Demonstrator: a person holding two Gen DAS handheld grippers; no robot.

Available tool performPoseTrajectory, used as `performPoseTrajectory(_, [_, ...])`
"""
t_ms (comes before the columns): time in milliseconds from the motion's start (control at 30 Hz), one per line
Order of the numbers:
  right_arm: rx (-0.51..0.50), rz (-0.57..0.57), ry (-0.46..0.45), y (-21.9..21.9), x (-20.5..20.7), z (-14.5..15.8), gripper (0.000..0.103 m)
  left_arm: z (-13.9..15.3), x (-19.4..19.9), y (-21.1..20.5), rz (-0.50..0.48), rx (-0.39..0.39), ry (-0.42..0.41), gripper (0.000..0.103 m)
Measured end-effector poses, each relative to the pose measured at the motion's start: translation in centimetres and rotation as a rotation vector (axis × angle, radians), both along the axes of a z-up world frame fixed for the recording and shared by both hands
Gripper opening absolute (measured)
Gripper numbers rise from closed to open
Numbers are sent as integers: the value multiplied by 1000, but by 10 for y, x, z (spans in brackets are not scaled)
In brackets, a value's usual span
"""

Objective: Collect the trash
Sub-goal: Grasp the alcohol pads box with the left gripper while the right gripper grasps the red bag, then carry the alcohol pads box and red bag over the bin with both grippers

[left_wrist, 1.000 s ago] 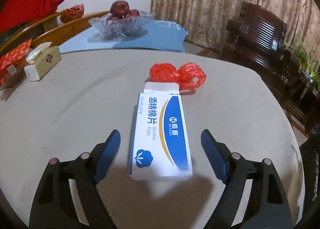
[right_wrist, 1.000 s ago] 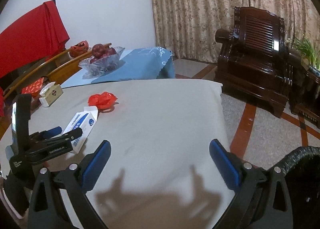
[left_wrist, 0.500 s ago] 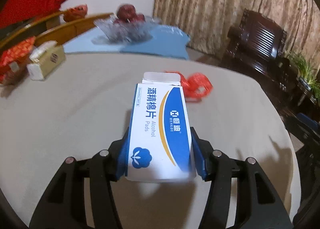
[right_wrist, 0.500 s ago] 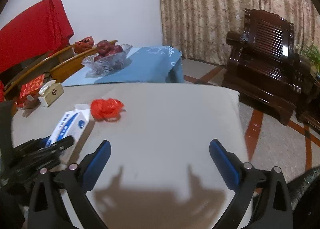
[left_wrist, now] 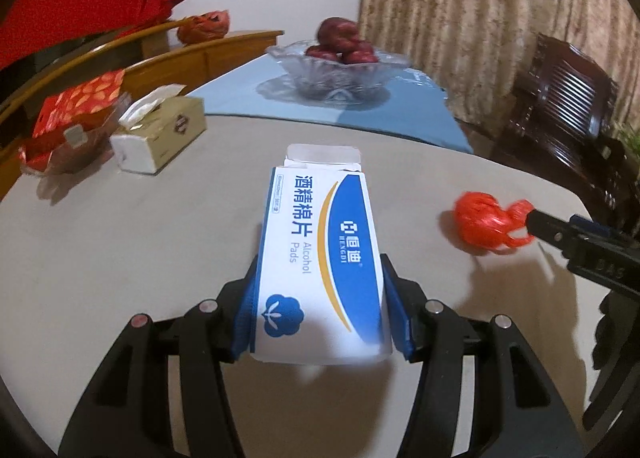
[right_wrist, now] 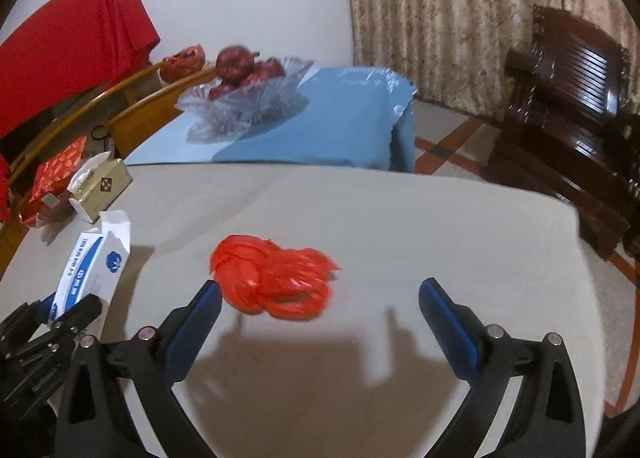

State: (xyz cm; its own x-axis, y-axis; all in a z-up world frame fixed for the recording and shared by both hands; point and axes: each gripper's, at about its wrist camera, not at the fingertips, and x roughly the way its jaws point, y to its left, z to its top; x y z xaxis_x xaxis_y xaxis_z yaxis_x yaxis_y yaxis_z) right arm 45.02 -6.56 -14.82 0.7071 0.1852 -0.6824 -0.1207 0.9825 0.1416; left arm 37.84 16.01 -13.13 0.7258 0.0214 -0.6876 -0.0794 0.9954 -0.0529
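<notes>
Left tongs [left_wrist: 320, 312] clenched on alcohol pad box [left_wrist: 320, 254], long axis straight ahead, open flap at far end. Light thin card, crushes easily; hold the long sides. Right tongs [right_wrist: 320, 308] spread wide, red plastic bag [right_wrist: 272, 278] on surface just beyond the tips, nearer the left one; soft, pinch mid-bunch

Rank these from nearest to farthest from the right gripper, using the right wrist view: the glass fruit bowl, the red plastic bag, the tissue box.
1. red plastic bag: on the grey table just ahead of the open right gripper, nearer its left finger.
2. tissue box: far left of the table.
3. glass fruit bowl: beyond, on the blue cloth.
</notes>
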Motion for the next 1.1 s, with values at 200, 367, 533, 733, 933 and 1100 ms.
performPoseTrajectory(200, [-52, 40, 35, 28, 17, -13, 93, 1, 5, 7, 6, 9, -12, 53])
performPoseTrajectory(367, [-34, 109, 63, 35, 20, -17, 49, 3, 9, 8, 6, 11, -17, 53])
performPoseTrajectory(533, [-26, 161, 46, 39, 8, -11, 32, 7, 4, 6, 5, 9, -27, 53])
performPoseTrajectory(733, [20, 157, -25, 26, -25, 15, 32, 23, -15, -8, -16, 46, -58, 53])
performPoseTrajectory(933, [24, 144, -108, 6, -68, 49, 32, 46, -49, -31, -53, 18, -97, 53])
performPoseTrajectory(1100, [37, 116, -138, -22, -111, 67, 32, 67, -88, -59, -89, 15, -125, 53])
